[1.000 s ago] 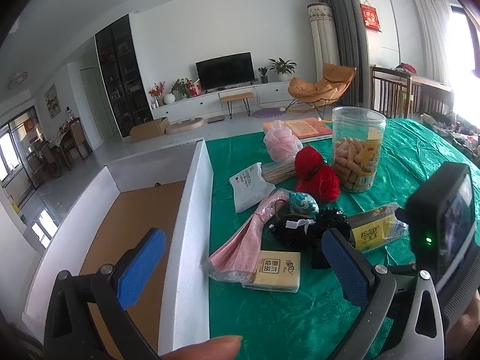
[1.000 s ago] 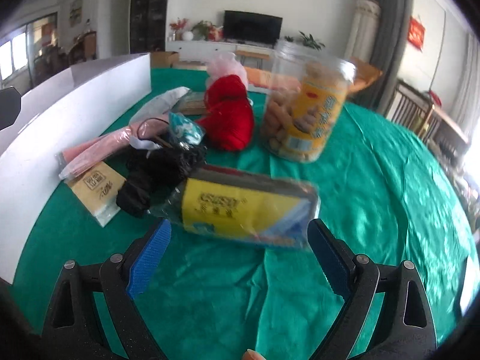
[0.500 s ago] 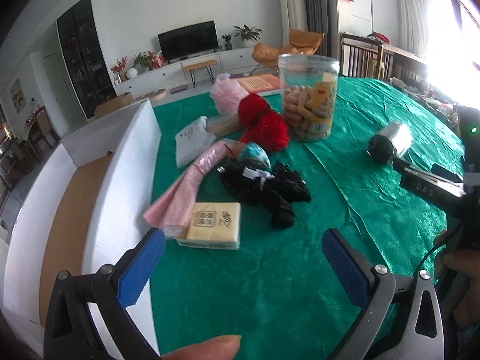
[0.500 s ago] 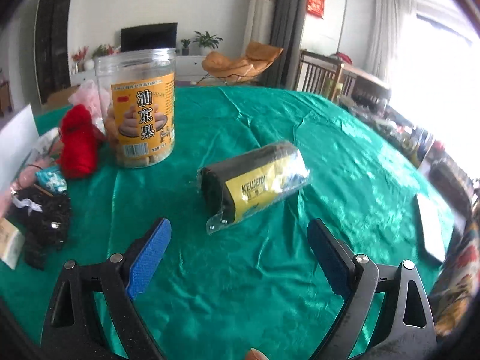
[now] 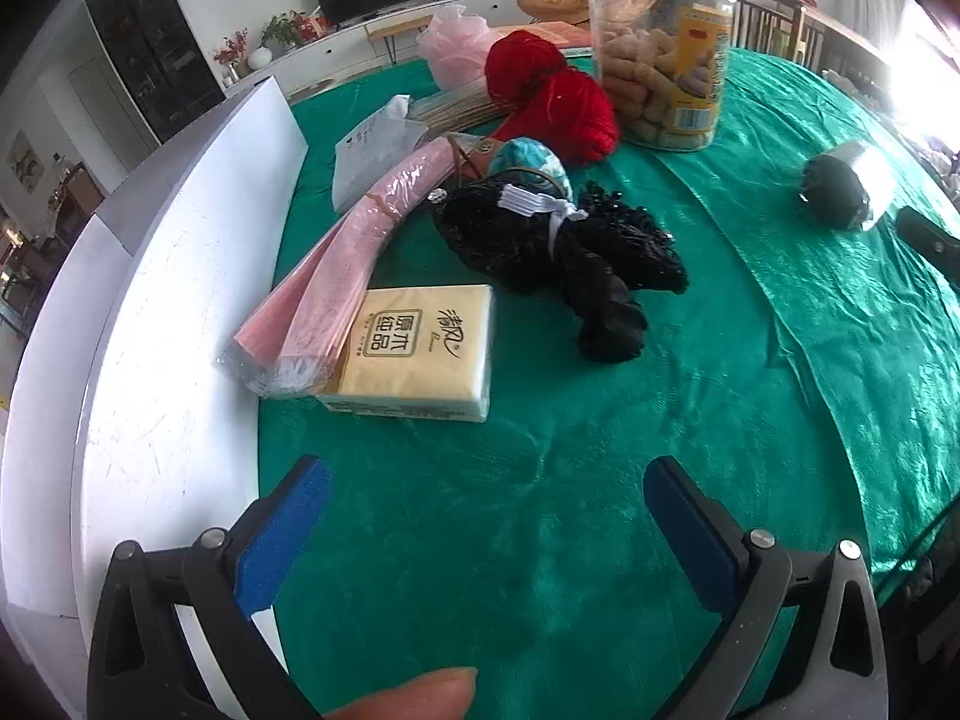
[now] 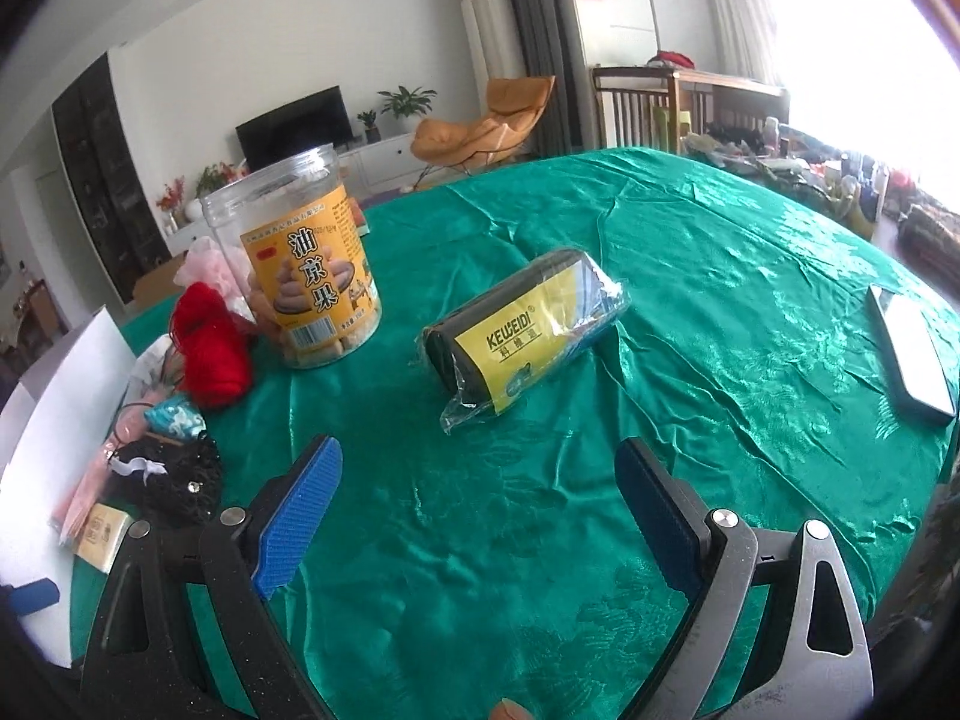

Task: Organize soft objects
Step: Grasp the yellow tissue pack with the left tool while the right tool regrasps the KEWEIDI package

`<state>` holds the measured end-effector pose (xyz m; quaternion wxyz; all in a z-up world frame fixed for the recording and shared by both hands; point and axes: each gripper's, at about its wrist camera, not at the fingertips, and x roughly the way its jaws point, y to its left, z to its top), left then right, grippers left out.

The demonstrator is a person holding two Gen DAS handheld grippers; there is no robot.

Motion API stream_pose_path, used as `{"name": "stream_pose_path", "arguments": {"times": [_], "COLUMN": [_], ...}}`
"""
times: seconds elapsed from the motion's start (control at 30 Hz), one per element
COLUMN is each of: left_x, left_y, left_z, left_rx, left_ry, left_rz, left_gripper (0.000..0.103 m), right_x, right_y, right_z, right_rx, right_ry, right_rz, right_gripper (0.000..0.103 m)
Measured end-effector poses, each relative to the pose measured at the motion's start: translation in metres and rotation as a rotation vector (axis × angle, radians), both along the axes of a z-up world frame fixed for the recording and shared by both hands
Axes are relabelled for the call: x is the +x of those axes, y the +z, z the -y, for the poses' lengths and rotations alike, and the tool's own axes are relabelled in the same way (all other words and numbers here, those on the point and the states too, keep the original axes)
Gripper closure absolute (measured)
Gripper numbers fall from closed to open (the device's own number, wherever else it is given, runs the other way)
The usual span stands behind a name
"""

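Observation:
On the green tablecloth lie a yellow tissue pack (image 5: 420, 351), a pink wrapped bundle (image 5: 354, 252), a black lacy cloth (image 5: 564, 246), a teal ball (image 5: 531, 165), red yarn (image 5: 558, 105) and a pink mesh pouf (image 5: 453, 45). My left gripper (image 5: 486, 531) is open and empty, just in front of the tissue pack. My right gripper (image 6: 477, 516) is open and empty, short of a wrapped black roll with a yellow label (image 6: 519, 330). That roll also shows in the left wrist view (image 5: 840, 186). The red yarn (image 6: 207, 351) and black cloth (image 6: 174, 474) show at the right wrist view's left.
A white box wall (image 5: 174, 312) stands along the table's left side. A clear snack jar (image 5: 660, 42) stands behind the red yarn, also in the right wrist view (image 6: 306, 264). A white plastic bag (image 5: 372, 150) lies beside the pink bundle. A phone (image 6: 909, 351) lies at the far right.
The left gripper swung from over the box toward the tissue pack and dropped closer to the table. The wrapped roll was moved right and released; the right gripper has drawn back from it.

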<state>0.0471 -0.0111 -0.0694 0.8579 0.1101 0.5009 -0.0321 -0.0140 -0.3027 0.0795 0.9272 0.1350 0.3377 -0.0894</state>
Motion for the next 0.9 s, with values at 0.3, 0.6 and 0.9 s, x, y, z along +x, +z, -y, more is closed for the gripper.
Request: {"name": "stream_pose_path", "arguments": {"times": [0.3, 0.6, 0.9], "left_x": [0.043, -0.009, 0.046], "left_y": [-0.02, 0.034, 0.001], "left_z": [0.0, -0.001, -0.029], "left_rx": [0.047, -0.192, -0.058], "left_ry": [0.036, -0.229, 0.064], "left_rz": [0.037, 0.032, -0.042], "left_gripper": [0.0, 0.0, 0.0], "right_x": [0.035, 0.042, 0.043], "right_y": [-0.005, -0.014, -0.017], "right_z": [0.05, 0.067, 0.078], "right_rx": [0.001, 0.015, 0.032], "right_ry": [0.008, -0.002, -0.015], "right_rz": [0.0, 0.005, 0.005], "right_gripper": [0.009, 0.009, 0.009]}}
